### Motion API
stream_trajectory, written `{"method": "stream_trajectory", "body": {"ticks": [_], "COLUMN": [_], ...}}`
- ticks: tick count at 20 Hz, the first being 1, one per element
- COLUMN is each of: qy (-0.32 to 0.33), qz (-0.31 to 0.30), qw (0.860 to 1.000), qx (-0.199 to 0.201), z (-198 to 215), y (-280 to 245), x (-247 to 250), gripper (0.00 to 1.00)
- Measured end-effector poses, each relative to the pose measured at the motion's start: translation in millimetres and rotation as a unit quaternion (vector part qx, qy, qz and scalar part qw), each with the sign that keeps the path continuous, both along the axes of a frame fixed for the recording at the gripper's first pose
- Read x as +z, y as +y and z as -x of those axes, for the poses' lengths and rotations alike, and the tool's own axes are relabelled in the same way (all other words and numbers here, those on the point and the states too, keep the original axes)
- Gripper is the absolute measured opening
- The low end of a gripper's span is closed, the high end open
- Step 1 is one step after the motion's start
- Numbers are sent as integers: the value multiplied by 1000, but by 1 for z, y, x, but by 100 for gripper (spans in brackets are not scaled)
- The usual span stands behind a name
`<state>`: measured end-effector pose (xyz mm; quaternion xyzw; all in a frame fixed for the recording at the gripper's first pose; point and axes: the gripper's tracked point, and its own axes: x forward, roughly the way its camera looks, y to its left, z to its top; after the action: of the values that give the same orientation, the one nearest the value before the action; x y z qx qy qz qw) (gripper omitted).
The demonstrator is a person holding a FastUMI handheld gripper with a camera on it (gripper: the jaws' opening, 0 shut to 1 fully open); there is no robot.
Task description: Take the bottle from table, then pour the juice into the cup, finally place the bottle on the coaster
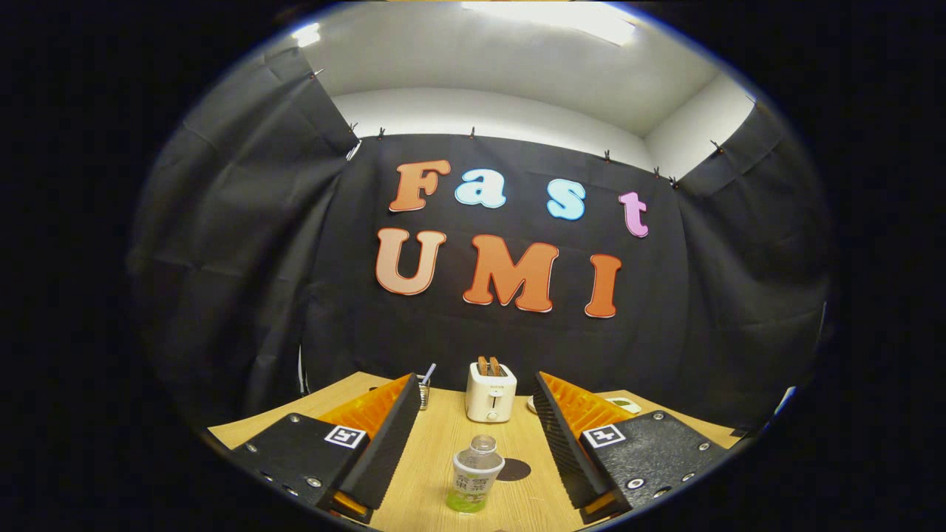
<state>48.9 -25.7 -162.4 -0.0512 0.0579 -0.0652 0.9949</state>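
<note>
The gripper has its jaws spread wide, holding nothing. The bottle stands upright on the table between them, a dark coaster just beside it, a toaster beyond.

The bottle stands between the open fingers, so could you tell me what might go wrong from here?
1. The bottle has no cap on and stands upright between the fingers of the open gripper; a sideways nudge could tip and spill it.
2. The dark coaster sits close behind it, so pushing forward may shove both.
</note>
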Motion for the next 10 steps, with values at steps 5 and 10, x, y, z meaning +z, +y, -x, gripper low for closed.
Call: {"method": "stream_trajectory", "body": {"ticks": [5,10], "qy": [11,41], "qz": [-2,-39], "qw": [1000,998], "qx": [-19,-23], "z": [-5,-6], "y": [-10,-18], "x": [-45,-103], "gripper": [91,91]}}
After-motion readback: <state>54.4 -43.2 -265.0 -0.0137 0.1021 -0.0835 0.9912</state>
